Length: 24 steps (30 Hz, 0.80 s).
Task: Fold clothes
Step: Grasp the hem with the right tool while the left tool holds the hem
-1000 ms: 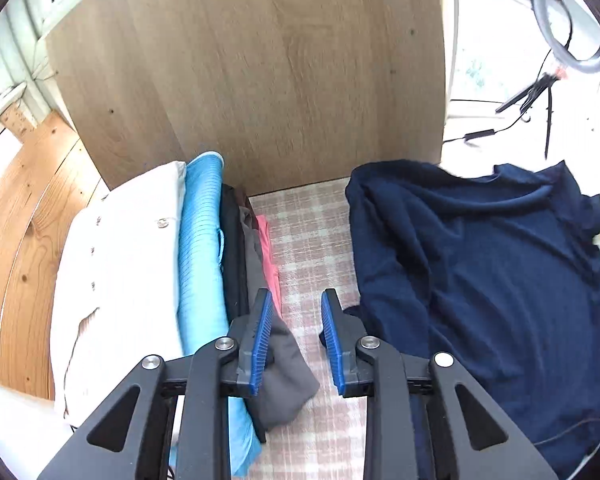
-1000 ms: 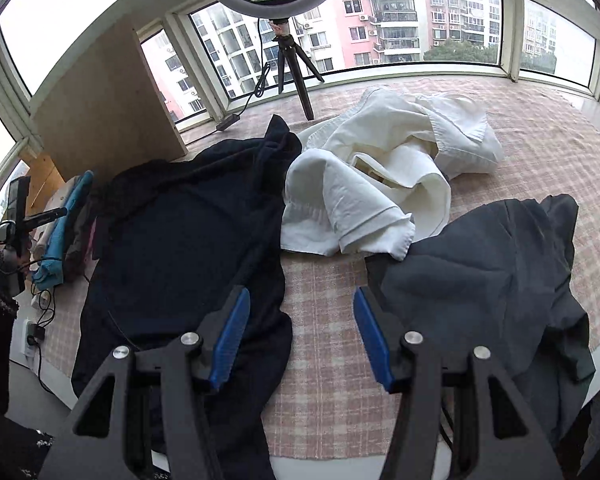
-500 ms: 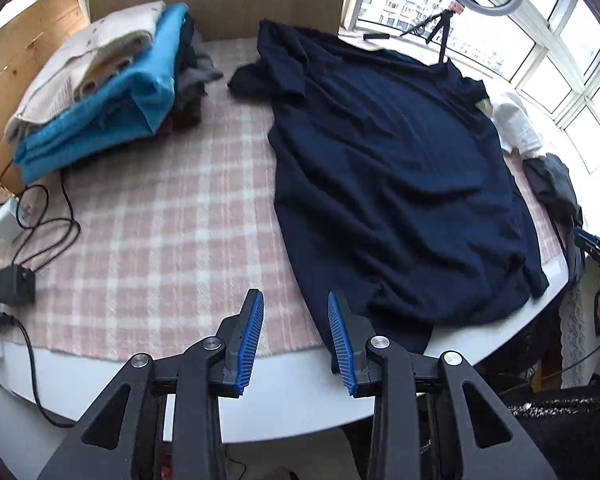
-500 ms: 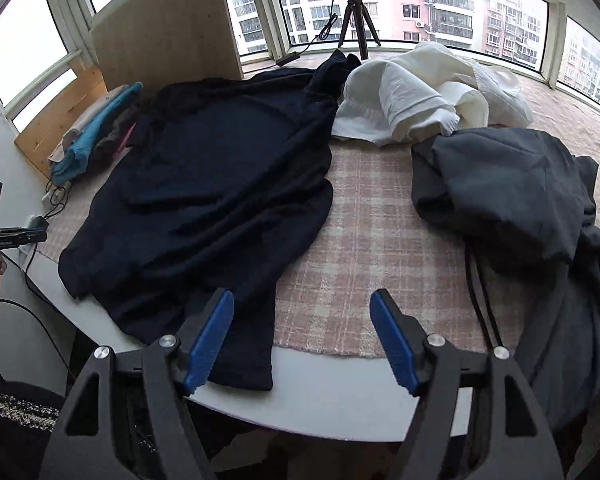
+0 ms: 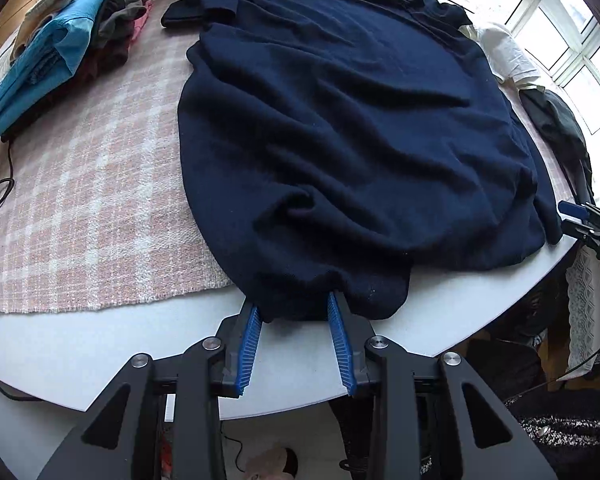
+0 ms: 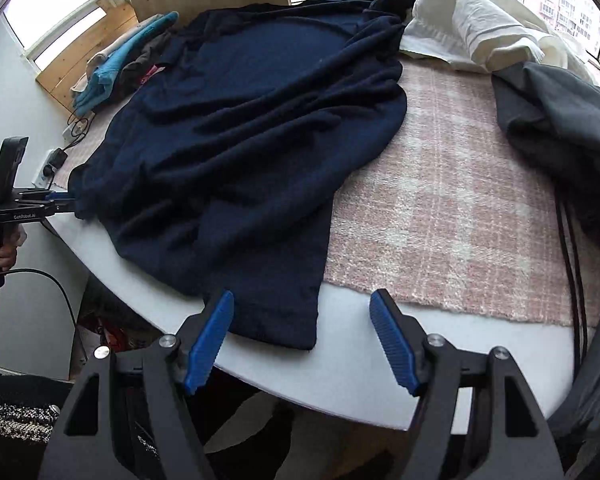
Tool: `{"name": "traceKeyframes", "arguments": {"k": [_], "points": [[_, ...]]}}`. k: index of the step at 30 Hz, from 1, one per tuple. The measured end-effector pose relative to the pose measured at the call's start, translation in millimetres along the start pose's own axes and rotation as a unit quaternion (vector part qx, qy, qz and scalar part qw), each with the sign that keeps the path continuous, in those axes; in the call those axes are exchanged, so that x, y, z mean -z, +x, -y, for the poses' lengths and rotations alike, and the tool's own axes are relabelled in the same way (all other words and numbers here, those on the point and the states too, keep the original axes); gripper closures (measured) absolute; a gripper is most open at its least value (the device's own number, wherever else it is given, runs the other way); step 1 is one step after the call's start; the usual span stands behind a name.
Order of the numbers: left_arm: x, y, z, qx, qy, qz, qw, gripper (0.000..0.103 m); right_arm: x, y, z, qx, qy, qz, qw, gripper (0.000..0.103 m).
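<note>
Left gripper (image 5: 294, 312) half-open around navy sweater (image 5: 352, 120) hem, right gripper (image 6: 302, 334) wide, empty; bite deep before closing.

Each gripper is built from matte black plastic arms with triangular cut-outs, joined by round silver screws. The left gripper (image 5: 294, 306) is fitted with two ribbed blue pads (image 5: 249, 344) on its fingers; the same ribbed blue pads (image 6: 209, 340) are carried by the right gripper (image 6: 302, 300). White lettering, partly legible as "GenRobot.AI", is printed on the black body seen at the left edge of the right wrist view. A black cable is attached below that handle. Dark tweed clothing flecked with white is worn by the person (image 6: 16, 412).
</note>
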State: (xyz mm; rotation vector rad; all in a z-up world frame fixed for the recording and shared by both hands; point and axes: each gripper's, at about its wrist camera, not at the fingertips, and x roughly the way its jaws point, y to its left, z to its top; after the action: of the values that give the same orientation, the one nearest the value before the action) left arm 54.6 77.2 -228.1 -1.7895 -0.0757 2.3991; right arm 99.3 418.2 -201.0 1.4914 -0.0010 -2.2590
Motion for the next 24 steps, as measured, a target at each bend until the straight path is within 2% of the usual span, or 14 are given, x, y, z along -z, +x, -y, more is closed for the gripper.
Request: {"name": "traceKeyframes", "arguments": {"k": [1,3,4,5,6,8,12,16,18,19,21,24], "points": [[-0.2,-1.5,1.7,0.002,0.005,0.005,1.0000,0.095,-0.3,-0.5,-3.8,-0.002,-0.007,0.005,1.000,0.033],[-0.8,-11.0,3.1,-0.001,0.012,0.018,0.9998,0.099,0.1,-0.2,-9.8,-0.018,-0.016,0.013,1.000,0.038],[-1.1,-15.9,3.8,-0.003,0.016,0.024,0.9996,0.099,0.0,-0.6,-12.6,-0.025,-0.020,0.017,0.999,0.058],[-1.4,-20.8,4.5,-0.005,0.019,0.031,0.9993,0.099,-0.7,-1.3,-14.3,-0.023,-0.022,0.019,0.999,0.088],[-1.6,-25.8,5.1,-0.007,0.023,0.038,0.9990,0.099,-2.1,-3.1,-13.4,-0.025,-0.018,0.020,0.999,0.098],[-3.6,-42.8,-0.1,-0.015,0.022,0.048,0.9985,0.100,-5.4,-10.5,-9.3,-0.041,-0.002,0.027,0.999,0.098],[-12.9,-86.1,-37.1,-0.049,-0.003,0.072,0.9962,0.100,-12.3,-56.8,6.7,-0.066,0.034,0.077,0.994,0.098],[-22.5,-125.9,-71.5,-0.068,-0.021,0.099,0.9925,0.100,-19.6,-125.7,26.8,-0.067,0.074,0.173,0.980,0.100],[-33.4,-132.0,-76.4,-0.080,-0.015,0.105,0.9912,0.100,-28.3,-146.0,37.5,-0.067,0.097,0.203,0.972,0.100],[-40.1,-131.4,-78.6,-0.087,-0.011,0.105,0.9906,0.100,-34.2,-149.1,41.8,-0.052,0.104,0.210,0.971,0.100],[-53.2,-123.4,-85.3,-0.080,-0.011,0.095,0.9922,0.100,-47.6,-146.5,49.2,-0.027,0.113,0.205,0.972,0.100],[-66.3,-104.5,-85.2,-0.085,0.002,0.073,0.9937,0.100,-61.2,-117.2,45.4,-0.018,0.107,0.136,0.985,0.096]]}}
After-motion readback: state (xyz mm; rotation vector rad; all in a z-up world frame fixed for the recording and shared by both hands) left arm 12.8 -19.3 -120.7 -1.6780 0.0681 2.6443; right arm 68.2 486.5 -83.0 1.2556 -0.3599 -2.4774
